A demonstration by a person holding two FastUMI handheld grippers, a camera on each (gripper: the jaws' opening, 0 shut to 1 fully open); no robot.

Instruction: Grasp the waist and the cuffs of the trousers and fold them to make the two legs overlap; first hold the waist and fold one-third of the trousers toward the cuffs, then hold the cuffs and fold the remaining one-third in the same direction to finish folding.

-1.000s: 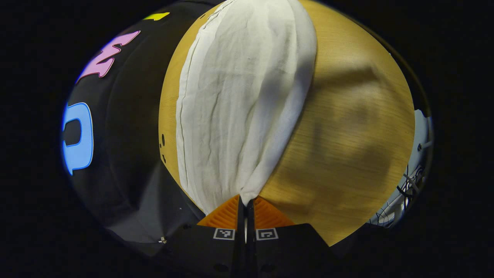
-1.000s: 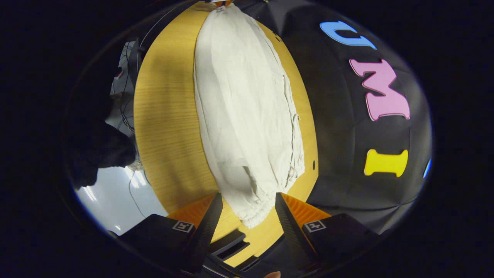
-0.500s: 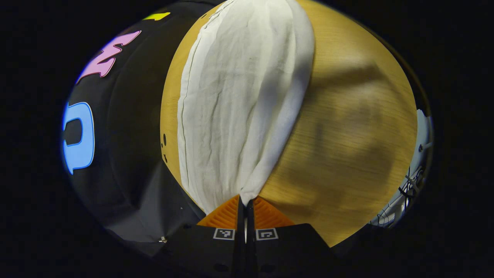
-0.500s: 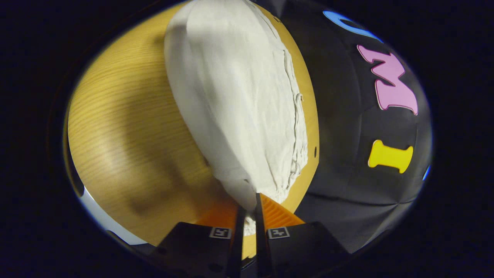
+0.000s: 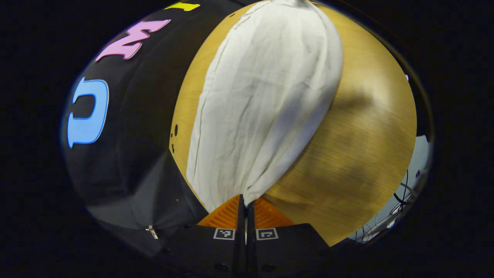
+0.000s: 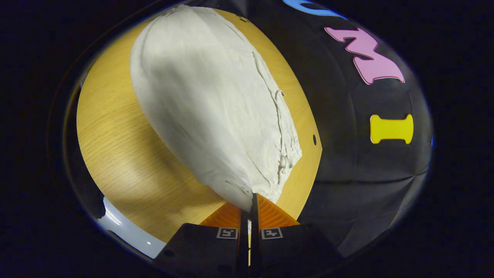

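Trousers (image 5: pixel 262 104) lie lengthwise on wooden table (image 5: pixel 370 154) | left gripper (image 5: pixel 246 200) pinches one end, right gripper (image 6: pixel 250 202) pinches gathered waist end | advice: lift both ends level, keep cloth taut, lay legs edge-to-edge.

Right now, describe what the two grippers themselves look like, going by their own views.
The left gripper and the right gripper look alike. Each has two ribbed fingers that taper to a point, set on a blocky black body. Each body half carries a small square black-and-white marker near the inner edge. No cables or sleeves can be seen on either.
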